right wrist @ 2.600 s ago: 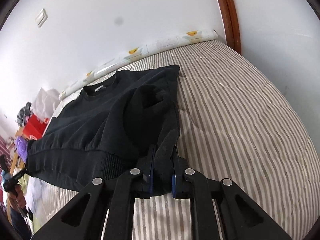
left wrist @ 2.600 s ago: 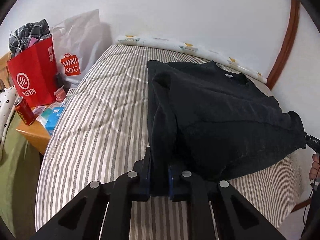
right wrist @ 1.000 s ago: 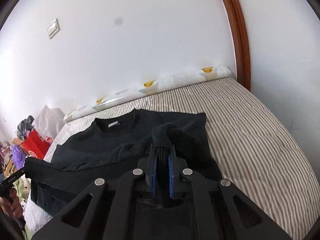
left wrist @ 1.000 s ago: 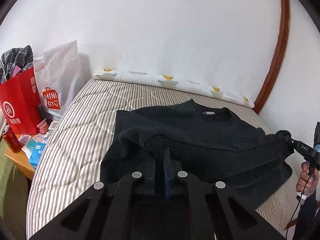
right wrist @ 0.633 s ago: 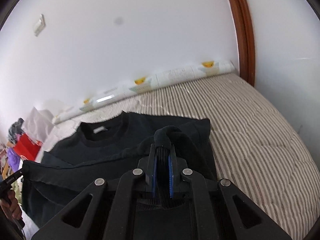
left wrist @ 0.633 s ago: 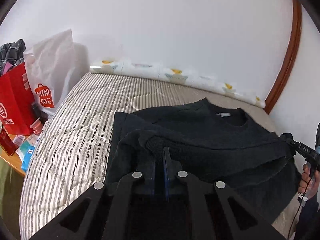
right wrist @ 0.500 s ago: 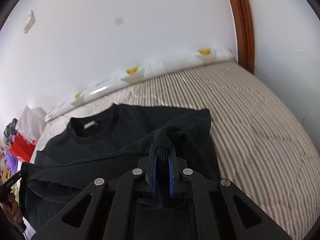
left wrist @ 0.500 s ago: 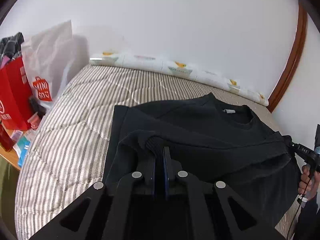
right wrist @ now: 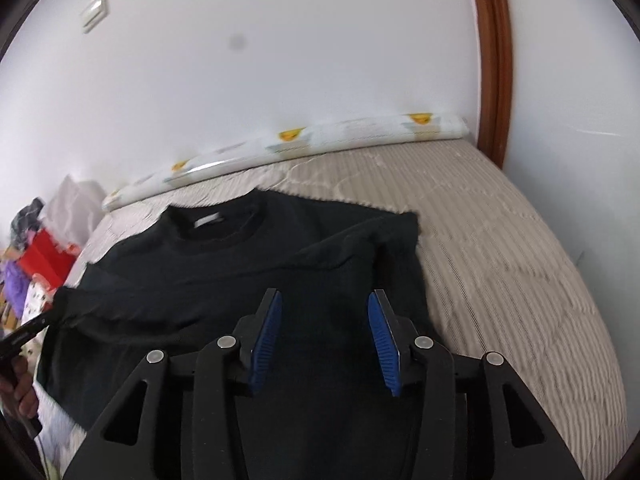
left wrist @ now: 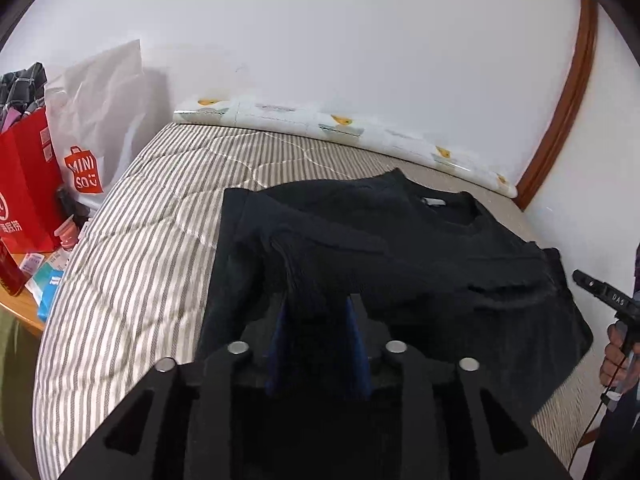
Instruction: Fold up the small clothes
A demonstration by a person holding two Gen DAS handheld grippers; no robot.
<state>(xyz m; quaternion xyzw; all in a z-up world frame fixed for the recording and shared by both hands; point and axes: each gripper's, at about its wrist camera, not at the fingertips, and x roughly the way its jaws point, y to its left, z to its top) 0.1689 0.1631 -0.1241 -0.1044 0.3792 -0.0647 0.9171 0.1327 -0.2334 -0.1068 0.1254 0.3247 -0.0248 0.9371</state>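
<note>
- The black sweater [right wrist: 280,280] lies on the striped bed [right wrist: 500,260], collar toward the far edge by the wall, its bottom half doubled up over the chest.
- The right hand-held gripper [right wrist: 324,336] hangs released above the fold, apparently so the cloth settles.
- The left hand-held gripper [left wrist: 316,320] is likewise spread, a ridge of cloth lying loose between its jaws.

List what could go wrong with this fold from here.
1. The left gripper is open, but sweater fabric seems to lie between its pads; pulling away could drag the folded hem back.
2. The right gripper is open just above the sweater; a low retreat might snag it.
3. The folded edge looks bunched and uneven near the left gripper, so the next fold could come out crooked.
</note>
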